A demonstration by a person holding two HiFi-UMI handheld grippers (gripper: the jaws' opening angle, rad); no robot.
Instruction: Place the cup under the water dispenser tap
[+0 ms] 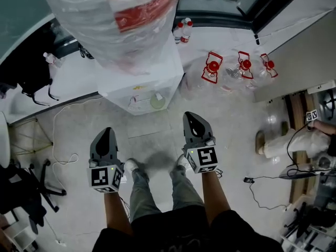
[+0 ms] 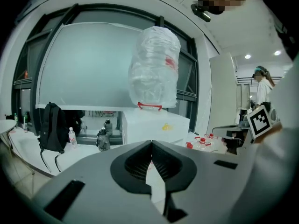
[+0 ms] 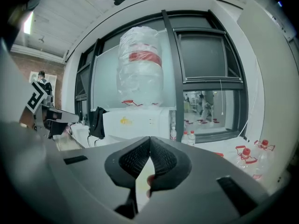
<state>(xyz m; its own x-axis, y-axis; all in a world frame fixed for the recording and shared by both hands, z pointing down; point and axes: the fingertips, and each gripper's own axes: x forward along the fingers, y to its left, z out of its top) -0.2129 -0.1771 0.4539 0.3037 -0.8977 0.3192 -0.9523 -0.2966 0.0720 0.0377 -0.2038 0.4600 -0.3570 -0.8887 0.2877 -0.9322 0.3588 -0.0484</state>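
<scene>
A white water dispenser point(image 1: 139, 83) stands on the floor in front of me, with a big plastic-wrapped bottle point(image 1: 115, 14) on top. A pale green cup point(image 1: 157, 101) sits on its front ledge, seen from above. My left gripper point(image 1: 107, 132) and right gripper point(image 1: 192, 115) hang side by side short of the dispenser, both shut and holding nothing. In the left gripper view the left gripper point(image 2: 152, 143) points at the dispenser point(image 2: 156, 127). In the right gripper view the right gripper point(image 3: 150, 139) faces the dispenser point(image 3: 135, 122). Both gripper bodies hide the cup in those views.
Empty jugs with red handles point(image 1: 212, 67) and small bottles point(image 1: 182, 30) lie right of the dispenser. A cable point(image 1: 63, 140) runs over the floor at left, near an office chair point(image 1: 31, 188). Another person's legs point(image 1: 283, 140) stand at right. A black backpack point(image 2: 51, 127) sits on a counter.
</scene>
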